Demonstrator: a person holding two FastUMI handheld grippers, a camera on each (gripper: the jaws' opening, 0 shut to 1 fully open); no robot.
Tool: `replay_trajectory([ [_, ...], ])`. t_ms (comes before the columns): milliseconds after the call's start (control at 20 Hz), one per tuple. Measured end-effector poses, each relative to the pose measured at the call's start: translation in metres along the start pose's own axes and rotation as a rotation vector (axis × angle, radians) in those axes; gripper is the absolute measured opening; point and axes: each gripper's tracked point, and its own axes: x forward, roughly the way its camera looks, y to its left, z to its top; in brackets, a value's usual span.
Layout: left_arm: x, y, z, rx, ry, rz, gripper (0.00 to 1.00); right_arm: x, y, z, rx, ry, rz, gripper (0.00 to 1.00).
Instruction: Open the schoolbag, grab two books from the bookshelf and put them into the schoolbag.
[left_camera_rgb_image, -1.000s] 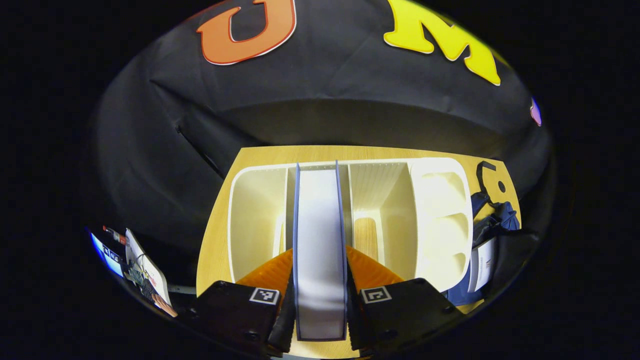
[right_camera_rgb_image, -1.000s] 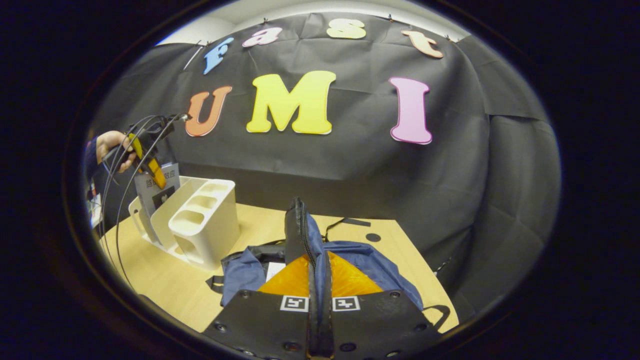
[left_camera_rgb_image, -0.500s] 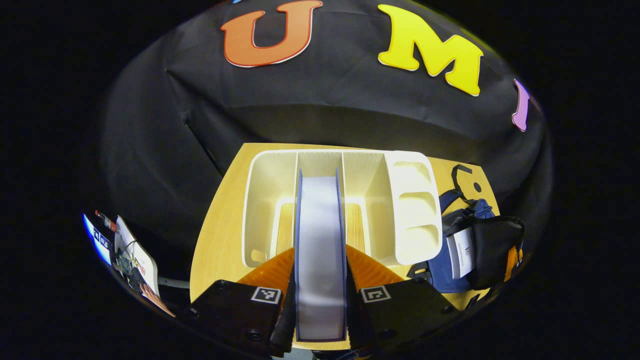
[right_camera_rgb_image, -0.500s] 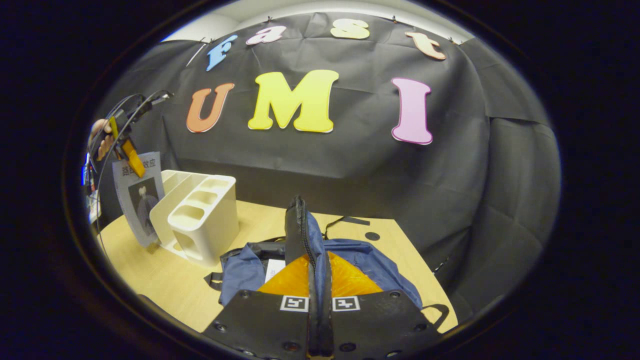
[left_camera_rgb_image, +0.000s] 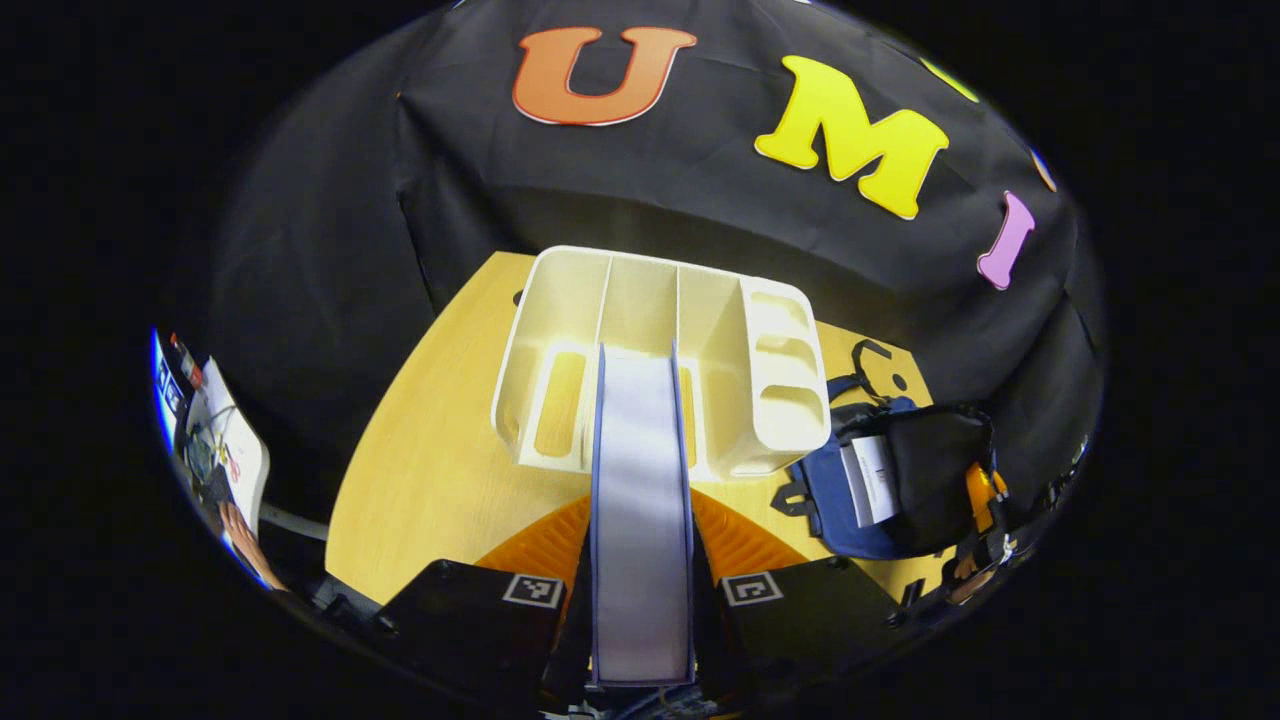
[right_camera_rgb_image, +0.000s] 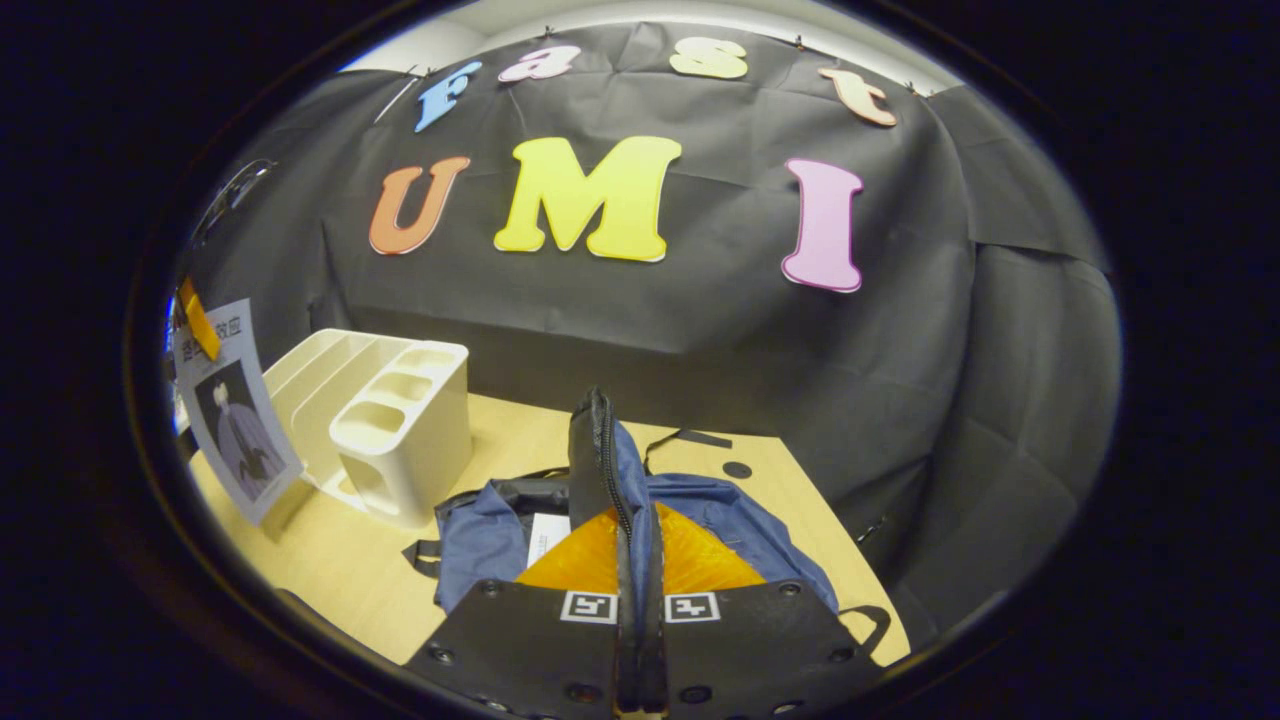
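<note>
Printed characters on the book's cover (right_camera_rgb_image: 232, 400), too small to read

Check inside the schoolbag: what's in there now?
One white book shows in the schoolbag's open mouth. The black flap, held up by the right gripper, covers whatever lies deeper.

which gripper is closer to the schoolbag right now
Right. The right gripper is shut on the schoolbag flap, holding it up. The left gripper holds a book in the air by the bookshelf, apart from the bag.
</note>
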Motion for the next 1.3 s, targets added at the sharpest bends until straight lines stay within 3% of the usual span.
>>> replay_trajectory([
  [200, -0.002, 0.004, -0.032, -0.151, 0.028, -0.083, 0.44, -0.001, 0.005, -0.002, -0.013, 0.01, -0.008, 0.03],
  [350, -0.006, -0.016, -0.041, -0.294, 0.051, -0.209, 0.43, -0.002, 0.003, 0.0, -0.027, 0.014, -0.021, 0.03],
  [450, -0.002, -0.036, -0.042, -0.329, 0.051, -0.301, 0.43, -0.002, 0.002, 0.004, -0.031, 0.01, -0.026, 0.03],
  [750, 0.016, -0.093, -0.031, -0.371, 0.041, -0.461, 0.43, 0.0, 0.0, 0.007, -0.045, 0.01, -0.025, 0.03],
  [1000, 0.048, -0.119, -0.023, -0.461, -0.053, -0.519, 0.43, 0.002, -0.007, 0.021, -0.01, -0.014, -0.012, 0.03],
  [1300, 0.074, -0.158, -0.017, -0.618, -0.07, -0.653, 0.43, 0.006, -0.015, 0.033, -0.047, -0.034, -0.01, 0.02],
])
